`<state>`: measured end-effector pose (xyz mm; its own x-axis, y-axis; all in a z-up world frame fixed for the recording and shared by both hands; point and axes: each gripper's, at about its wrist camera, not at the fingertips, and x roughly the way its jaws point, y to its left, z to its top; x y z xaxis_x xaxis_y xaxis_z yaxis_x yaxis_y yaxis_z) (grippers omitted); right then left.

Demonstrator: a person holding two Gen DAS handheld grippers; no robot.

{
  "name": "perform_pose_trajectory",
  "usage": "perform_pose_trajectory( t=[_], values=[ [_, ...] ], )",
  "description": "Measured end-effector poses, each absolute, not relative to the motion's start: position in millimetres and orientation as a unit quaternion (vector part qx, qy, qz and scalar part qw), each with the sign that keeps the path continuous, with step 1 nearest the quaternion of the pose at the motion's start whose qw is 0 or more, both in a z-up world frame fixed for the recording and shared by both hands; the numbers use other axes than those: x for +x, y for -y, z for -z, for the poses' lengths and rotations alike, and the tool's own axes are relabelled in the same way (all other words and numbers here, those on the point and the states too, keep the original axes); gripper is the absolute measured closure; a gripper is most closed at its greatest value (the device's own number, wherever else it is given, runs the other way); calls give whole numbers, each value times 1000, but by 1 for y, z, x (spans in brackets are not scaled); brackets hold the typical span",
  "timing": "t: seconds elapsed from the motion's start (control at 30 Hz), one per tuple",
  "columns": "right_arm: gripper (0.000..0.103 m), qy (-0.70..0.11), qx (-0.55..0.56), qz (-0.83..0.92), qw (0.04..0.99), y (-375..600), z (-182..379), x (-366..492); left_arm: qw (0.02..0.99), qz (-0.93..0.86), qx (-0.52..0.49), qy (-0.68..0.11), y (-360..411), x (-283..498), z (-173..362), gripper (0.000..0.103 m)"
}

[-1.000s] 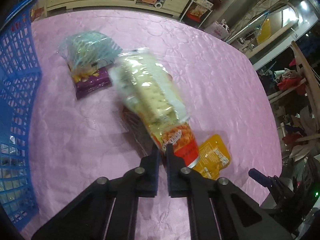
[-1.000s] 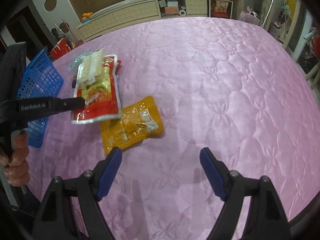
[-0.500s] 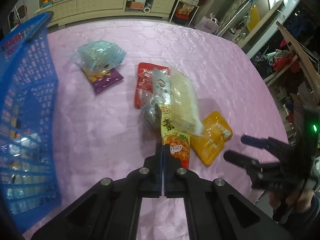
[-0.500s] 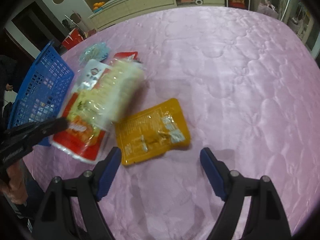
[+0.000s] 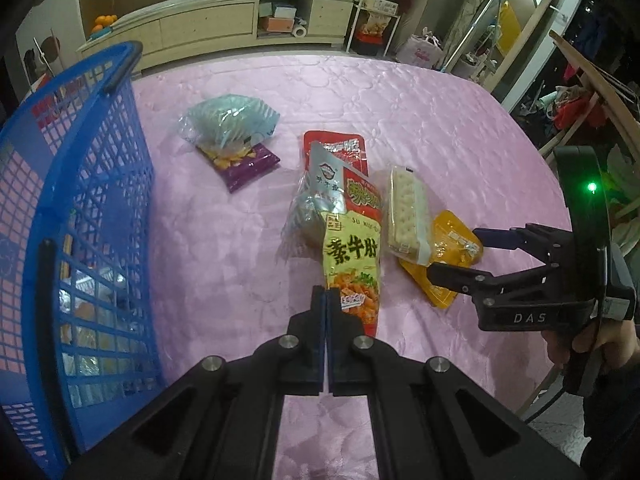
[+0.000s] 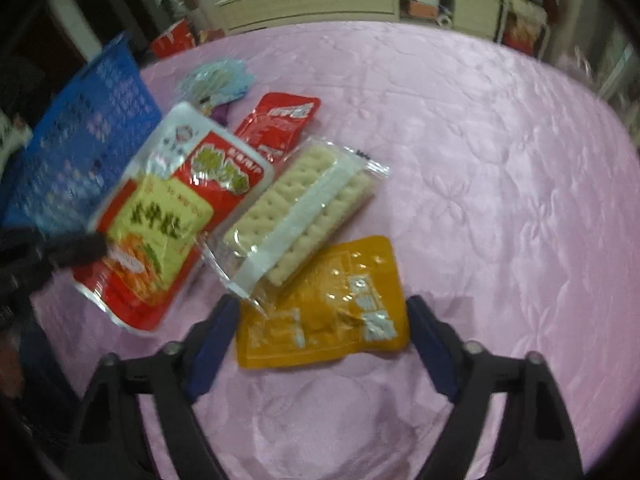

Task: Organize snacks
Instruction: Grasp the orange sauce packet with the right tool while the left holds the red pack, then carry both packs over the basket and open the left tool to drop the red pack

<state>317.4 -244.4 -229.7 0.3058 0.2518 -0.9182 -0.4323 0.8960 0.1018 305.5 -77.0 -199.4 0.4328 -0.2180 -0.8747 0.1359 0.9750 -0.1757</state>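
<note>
My left gripper (image 5: 326,300) is shut on the bottom edge of a red and yellow snack bag (image 5: 352,256), which is lifted off the pink table; it also shows in the right wrist view (image 6: 160,216). A cracker pack (image 6: 296,212) lies partly on an orange packet (image 6: 324,316). My right gripper (image 6: 320,340) is open, its fingers either side of the orange packet. A red packet (image 6: 280,124), a pale blue bag (image 5: 228,124) and a purple packet (image 5: 248,164) lie further back.
A blue plastic basket (image 5: 100,184) stands at the left with several snacks inside. The pink quilted table (image 6: 480,160) stretches to the right. A cream cabinet (image 5: 216,28) and shelves stand beyond the far edge.
The cracker pack has dropped off the held bag onto the table beside the orange packet. My right gripper has moved forward around the orange packet. The left gripper has drawn back with the bag.
</note>
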Motion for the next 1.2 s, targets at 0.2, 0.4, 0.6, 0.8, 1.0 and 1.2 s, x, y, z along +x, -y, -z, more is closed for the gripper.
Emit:
perform_pose_trajectory(
  t=[0.2, 0.4, 0.6, 0.8, 1.0, 1.2],
  values=[
    [87, -543, -77, -230, 804, 240, 226, 310, 846, 108, -35, -522, 78, 303, 202, 103],
    [94, -516, -40, -246, 820, 249, 208, 296, 852, 119, -33, -509, 86, 295, 193, 103],
    [101, -485, -44, -246, 838, 250, 172, 278, 863, 120, -29, -490, 78, 283, 171, 103],
    [101, -455, -59, -239, 856, 245, 135, 261, 878, 122, -22, -462, 75, 268, 137, 103],
    [101, -426, -71, -241, 869, 234, 100, 244, 895, 125, -22, -428, 65, 247, 102, 103],
    [101, -401, -79, -244, 879, 215, 70, 230, 906, 123, -25, -404, 50, 227, 76, 103]
  ],
)
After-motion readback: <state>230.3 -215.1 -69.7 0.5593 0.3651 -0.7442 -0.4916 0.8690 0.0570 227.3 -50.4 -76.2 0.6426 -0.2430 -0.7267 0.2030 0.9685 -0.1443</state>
